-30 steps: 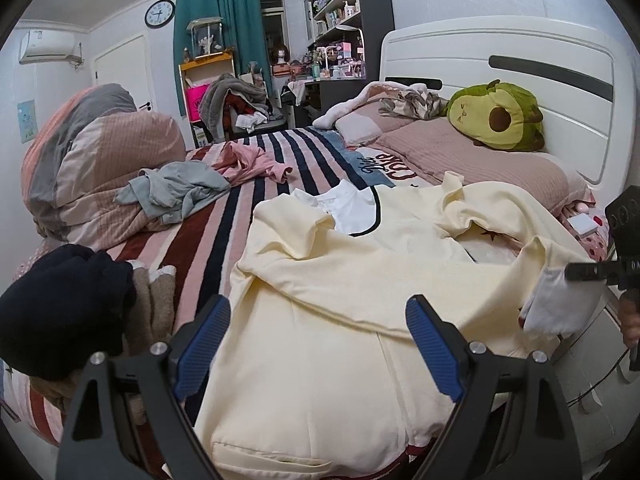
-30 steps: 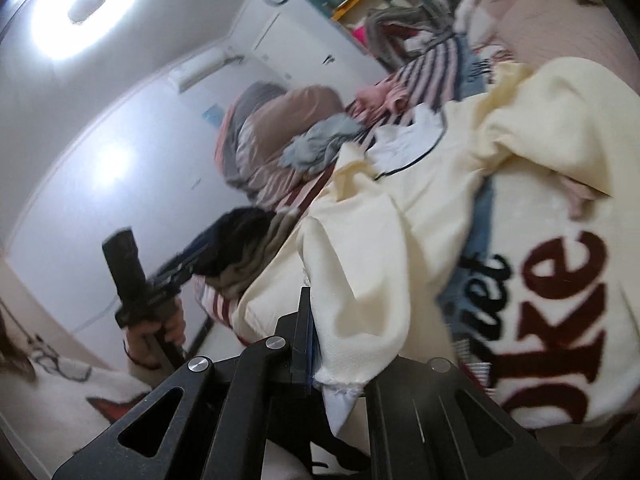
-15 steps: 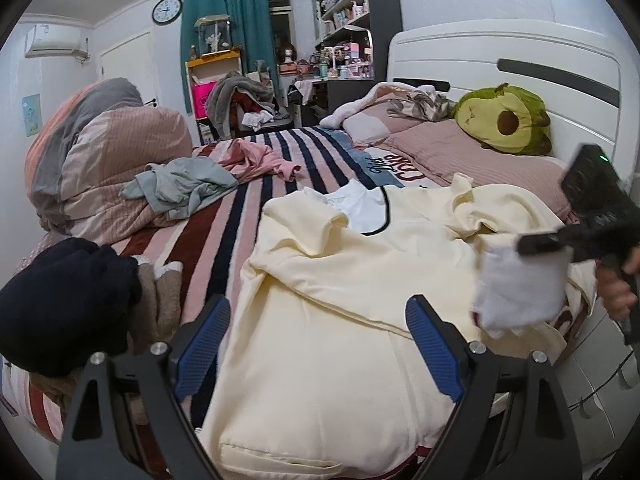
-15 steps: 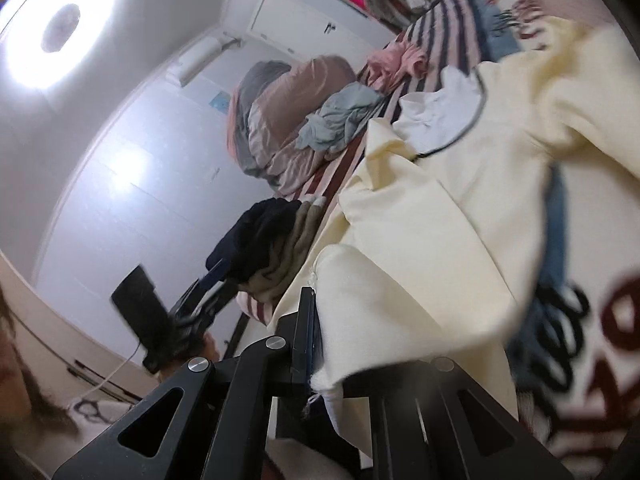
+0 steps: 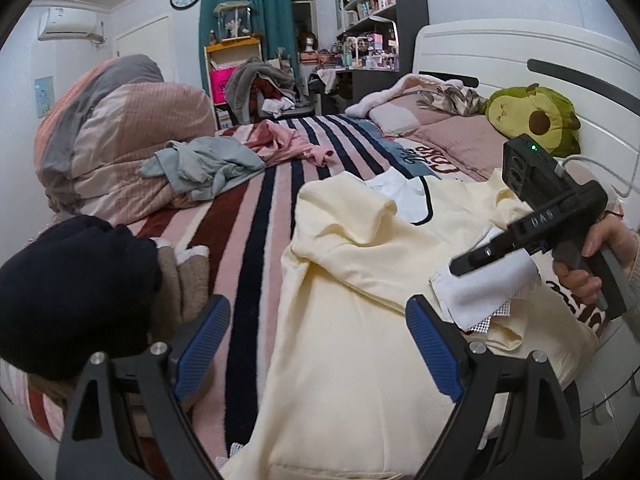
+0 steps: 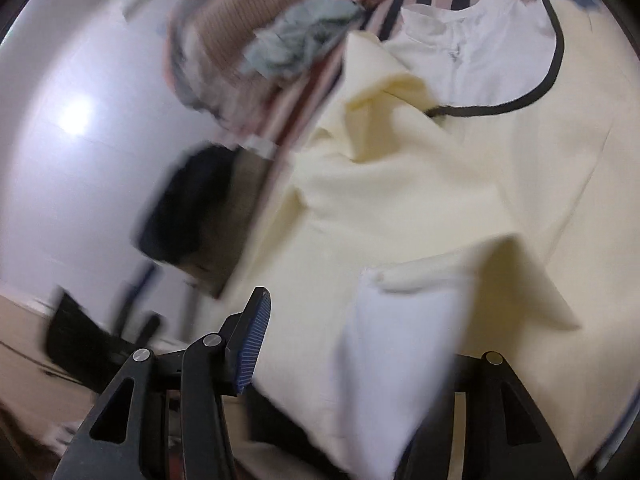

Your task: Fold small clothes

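A pale yellow garment (image 5: pixel 360 320) with a white collar panel (image 5: pixel 404 196) lies spread on the striped bed (image 5: pixel 248 216). My left gripper (image 5: pixel 320 344) is open and empty, hovering over its lower part. My right gripper (image 5: pixel 460 268) appears at the right in the left wrist view, held over the sleeve's white cuff (image 5: pixel 484 292). In the blurred right wrist view the jaws stand apart (image 6: pixel 360 340) and the cuff (image 6: pixel 400 352) drapes loose between them over the yellow cloth (image 6: pixel 420 184).
A dark navy and beige clothes pile (image 5: pixel 80 288) sits at the left bed edge. Grey (image 5: pixel 200 164) and pink (image 5: pixel 284 142) garments lie further back, beside a rolled duvet (image 5: pixel 116 136). An avocado plush (image 5: pixel 532 116) rests by the headboard.
My right gripper carried the sleeve cuff leftward over the garment's body, then opened and let it go. The left gripper stayed open, shifting slightly.
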`<action>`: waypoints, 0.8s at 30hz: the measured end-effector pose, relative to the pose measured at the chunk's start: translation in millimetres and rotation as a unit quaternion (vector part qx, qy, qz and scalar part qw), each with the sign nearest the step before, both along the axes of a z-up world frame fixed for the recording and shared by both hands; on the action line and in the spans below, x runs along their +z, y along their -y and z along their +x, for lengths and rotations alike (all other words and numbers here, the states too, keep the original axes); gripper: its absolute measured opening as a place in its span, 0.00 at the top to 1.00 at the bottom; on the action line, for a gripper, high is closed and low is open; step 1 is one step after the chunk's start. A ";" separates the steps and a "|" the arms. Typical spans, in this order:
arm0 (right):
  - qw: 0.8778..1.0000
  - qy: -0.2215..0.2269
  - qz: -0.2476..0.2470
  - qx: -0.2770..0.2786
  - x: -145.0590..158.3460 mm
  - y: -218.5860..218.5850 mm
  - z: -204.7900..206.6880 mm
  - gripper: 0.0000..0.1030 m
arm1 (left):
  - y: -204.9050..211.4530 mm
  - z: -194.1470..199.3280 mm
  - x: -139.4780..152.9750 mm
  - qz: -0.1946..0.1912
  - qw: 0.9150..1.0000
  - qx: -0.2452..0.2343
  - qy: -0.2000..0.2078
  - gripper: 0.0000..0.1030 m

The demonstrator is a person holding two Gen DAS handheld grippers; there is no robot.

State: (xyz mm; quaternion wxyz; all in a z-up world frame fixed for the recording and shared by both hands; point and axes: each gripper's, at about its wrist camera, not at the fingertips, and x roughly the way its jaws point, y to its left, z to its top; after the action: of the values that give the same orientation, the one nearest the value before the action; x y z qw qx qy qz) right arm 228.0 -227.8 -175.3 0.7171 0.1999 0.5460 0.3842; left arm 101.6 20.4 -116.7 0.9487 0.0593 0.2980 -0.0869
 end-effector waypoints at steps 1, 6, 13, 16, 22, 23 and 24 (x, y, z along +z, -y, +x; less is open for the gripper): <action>1.000 0.003 -0.020 0.010 1.2 0.1 -3.7 0.55 | 1.3 2.2 -1.6 -0.001 1.000 -0.004 -0.001 0.16; 0.997 0.036 -0.068 0.030 30.5 30.3 -34.6 0.55 | 12.8 11.2 -7.5 -0.007 1.000 -0.018 -0.006 0.16; 0.988 0.112 -0.103 -0.041 61.4 90.2 -68.0 0.59 | 29.9 11.9 -6.0 -0.014 0.999 -0.033 -0.008 0.16; 0.971 0.145 -0.174 -0.074 47.4 100.5 -72.0 0.87 | 34.5 8.7 -4.2 -0.011 0.999 -0.036 -0.007 0.16; 0.967 0.138 -0.209 -0.037 5.8 77.5 -55.9 0.94 | 31.5 6.0 -2.1 -0.003 1.000 -0.029 -0.007 0.16; 0.969 0.135 -0.205 -0.027 2.8 75.4 -54.9 0.94 | 30.5 5.9 -1.9 -0.002 1.000 -0.027 -0.006 0.16; 0.970 0.133 -0.202 -0.016 -0.3 71.8 -54.9 0.94 | 28.6 5.5 -1.6 -0.002 1.000 -0.025 -0.005 0.16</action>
State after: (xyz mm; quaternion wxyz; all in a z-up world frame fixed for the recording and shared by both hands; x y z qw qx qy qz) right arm 173.1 -299.7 -175.7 0.8147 0.0069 0.5091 0.2776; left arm 107.1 -8.2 -118.3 0.9448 0.0647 0.3013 -0.1111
